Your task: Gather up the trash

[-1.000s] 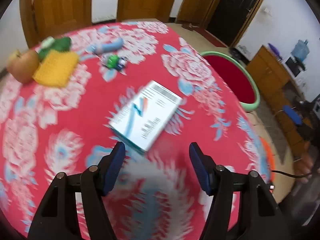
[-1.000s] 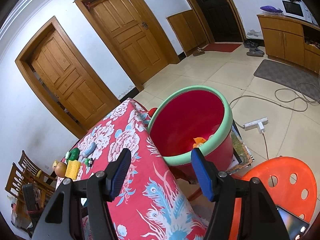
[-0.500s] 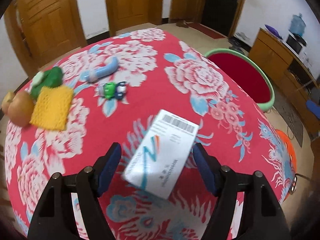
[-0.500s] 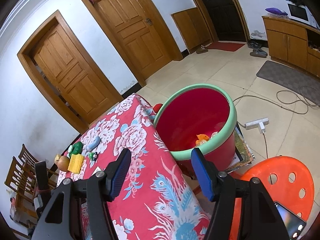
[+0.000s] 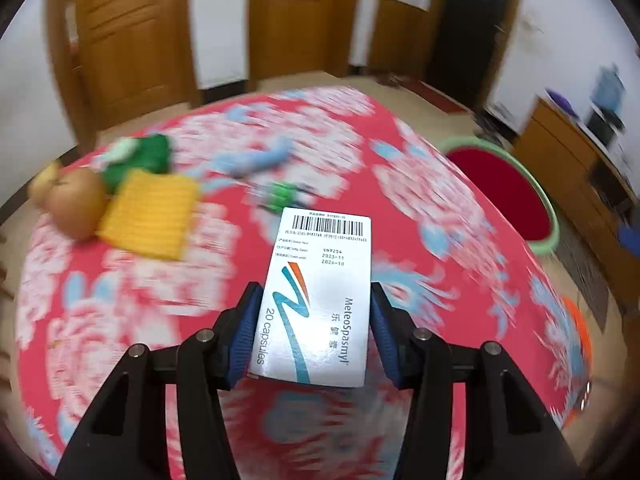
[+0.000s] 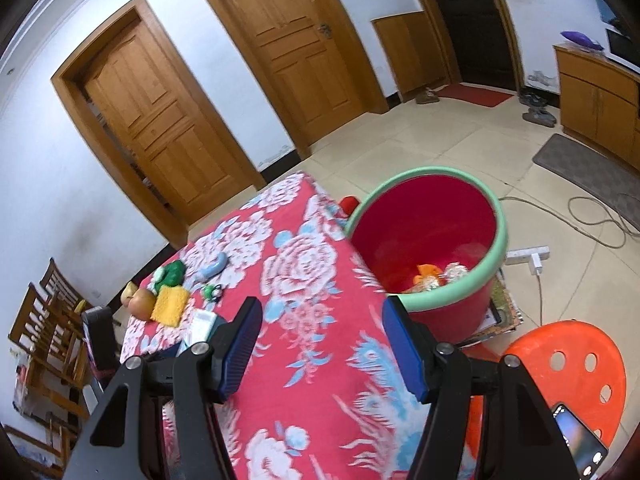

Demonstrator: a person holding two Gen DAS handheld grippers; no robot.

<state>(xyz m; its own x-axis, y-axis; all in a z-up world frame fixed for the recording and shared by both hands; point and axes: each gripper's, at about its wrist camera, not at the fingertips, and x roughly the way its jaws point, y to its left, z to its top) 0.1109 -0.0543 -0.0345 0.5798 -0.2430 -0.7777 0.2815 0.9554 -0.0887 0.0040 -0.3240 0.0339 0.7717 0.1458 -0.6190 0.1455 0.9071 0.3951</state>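
Note:
A white medicine box (image 5: 320, 300) with a barcode and blue-red logo sits between the blue pads of my left gripper (image 5: 315, 304). The jaws are closing and both pads press its long sides. The box looks sharp while the red flowered tablecloth (image 5: 132, 312) behind it is blurred. In the right wrist view the same box (image 6: 200, 324) shows small at the left. A red bucket with a green rim (image 6: 496, 256) stands off the table's right side and holds some trash; its rim (image 5: 550, 216) also shows in the left wrist view. My right gripper (image 6: 322, 316) hangs open over the table edge near the bucket, with nothing between its fingers.
On the far side of the table lie an apple (image 5: 76, 200), a yellow knitted piece (image 5: 150, 214), a green item (image 5: 136, 156), a blue item (image 5: 260, 158) and a small green toy (image 5: 284, 196). An orange stool (image 6: 560, 360) with a phone (image 6: 576, 436), a power strip (image 6: 528, 254) and cables are on the floor.
The left gripper's jaws have come in onto the box, and the box now stands off the cloth between them. The right gripper has drifted, so the bucket's inside shows more.

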